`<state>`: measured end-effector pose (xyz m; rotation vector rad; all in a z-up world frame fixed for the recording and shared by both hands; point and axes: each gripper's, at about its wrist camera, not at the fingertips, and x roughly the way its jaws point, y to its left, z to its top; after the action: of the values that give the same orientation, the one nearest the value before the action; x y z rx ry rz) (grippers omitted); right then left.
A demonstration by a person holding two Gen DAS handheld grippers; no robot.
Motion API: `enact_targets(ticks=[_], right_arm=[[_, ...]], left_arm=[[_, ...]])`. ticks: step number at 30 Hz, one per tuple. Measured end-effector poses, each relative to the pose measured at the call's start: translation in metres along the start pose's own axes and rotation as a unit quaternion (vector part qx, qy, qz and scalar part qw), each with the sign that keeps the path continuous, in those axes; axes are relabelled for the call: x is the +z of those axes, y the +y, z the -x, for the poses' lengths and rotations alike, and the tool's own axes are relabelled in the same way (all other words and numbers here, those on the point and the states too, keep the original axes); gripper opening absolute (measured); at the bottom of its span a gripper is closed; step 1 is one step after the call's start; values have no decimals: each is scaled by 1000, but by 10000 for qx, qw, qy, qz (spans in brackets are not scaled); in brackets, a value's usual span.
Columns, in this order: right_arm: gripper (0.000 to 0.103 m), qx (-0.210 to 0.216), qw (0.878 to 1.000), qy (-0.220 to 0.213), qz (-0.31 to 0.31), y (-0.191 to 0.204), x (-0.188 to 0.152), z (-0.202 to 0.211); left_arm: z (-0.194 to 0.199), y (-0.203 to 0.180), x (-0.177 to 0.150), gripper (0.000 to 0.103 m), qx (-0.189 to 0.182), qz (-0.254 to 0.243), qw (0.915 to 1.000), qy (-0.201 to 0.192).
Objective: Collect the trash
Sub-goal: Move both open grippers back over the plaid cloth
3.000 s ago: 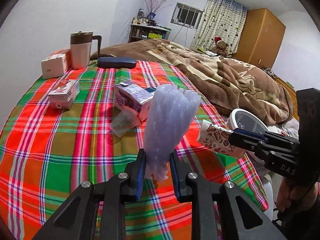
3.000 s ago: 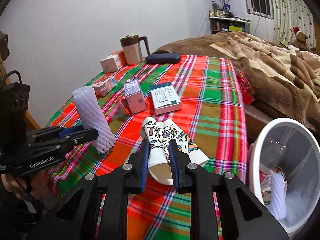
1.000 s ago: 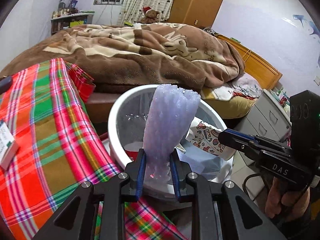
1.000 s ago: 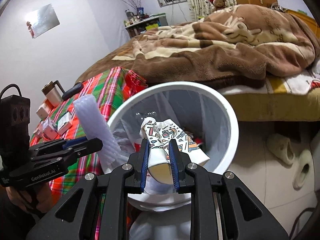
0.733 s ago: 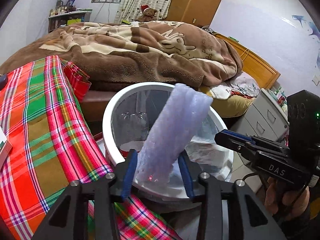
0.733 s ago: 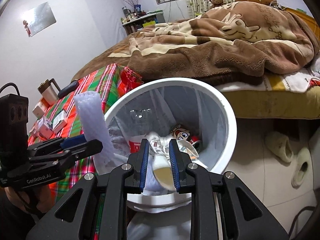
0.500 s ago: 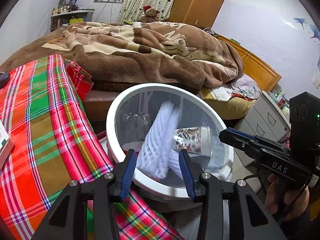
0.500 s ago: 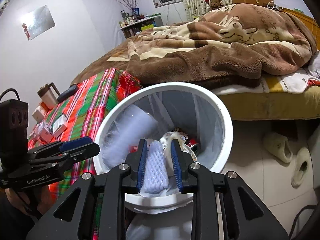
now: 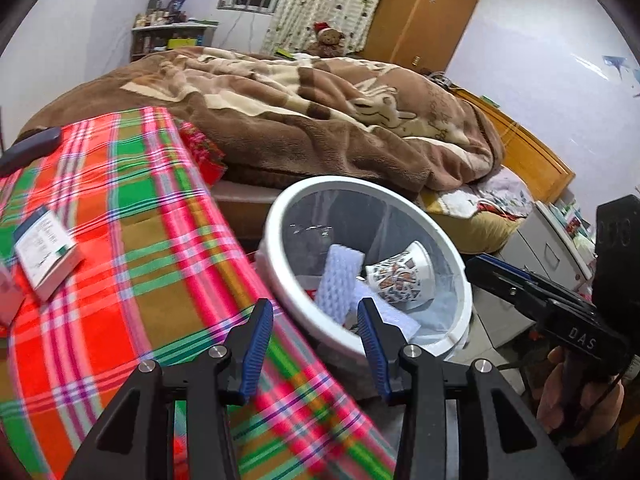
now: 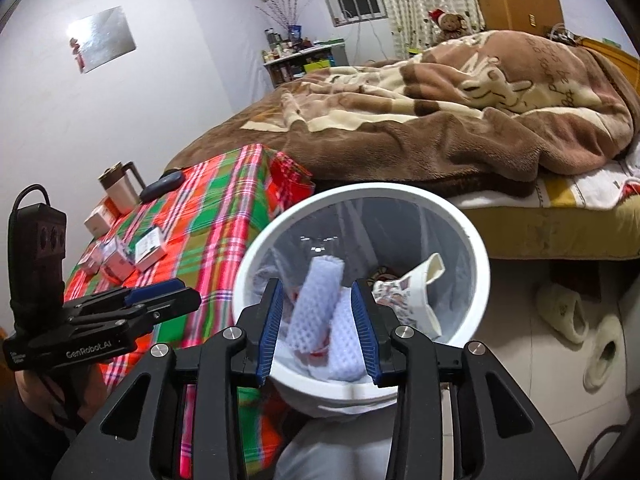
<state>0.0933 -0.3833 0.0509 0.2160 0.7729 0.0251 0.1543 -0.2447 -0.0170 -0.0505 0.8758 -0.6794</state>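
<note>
Both pieces of trash have left the jaws since approx 1 s ago: foam net sleeve (image 9: 340, 280) and printed paper cup (image 9: 400, 276) now lie inside the white bin (image 9: 280, 220), sleeve leaning at approx 9 o'clock of the cup, touching it, cup on its side w/ mouth toward 1 o'clock. In the right wrist view a second foam sleeve (image 10: 348, 332) lies just beside the first, at its 5 o'clock.

Left gripper (image 9: 316, 344): jaws moderately apart, nothing between the pads, hovering over the bin's near rim and the plaid cloth (image 9: 132, 240) edge. Right gripper (image 10: 318, 320): jaws have just been opening, now a medium gap, empty, bin contents seen through the gap.

Bin stands on the floor between the plaid-covered table and the bed w/ brown blanket (image 9: 320, 120). Still on the cloth: a small white box (image 9: 46, 248) at 9 o'clock in the left view; more boxes (image 10: 120, 256) and a mug (image 10: 120, 188) at 9–10 o'clock in the right view. Slippers (image 10: 568, 312) on the floor at 3 o'clock of the bin.
</note>
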Motion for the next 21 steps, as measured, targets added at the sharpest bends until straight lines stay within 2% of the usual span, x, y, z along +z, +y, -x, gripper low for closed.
enact_targets(ticks=[11,13,14,15,21], right_arm=[[39,264,9995,30,167,24,-3,-1],[46,311,9992,62,230,31,-4,-2],[57,334,9991,75,255,34,-4,-3],[60,360,9989,78,274,37,-5,-3],[60,536,9974,141,471,57,-8,-7]], left_arm=[[40,26,-18,44,379,158,9988,-277],[46,32,-22,44,436,205,9984,-310],[50,36,-23,44,469,240,9981,-330],[54,40,-26,44,513,276,9977,-356],[74,62,-39,44,848,513,9939,-488]])
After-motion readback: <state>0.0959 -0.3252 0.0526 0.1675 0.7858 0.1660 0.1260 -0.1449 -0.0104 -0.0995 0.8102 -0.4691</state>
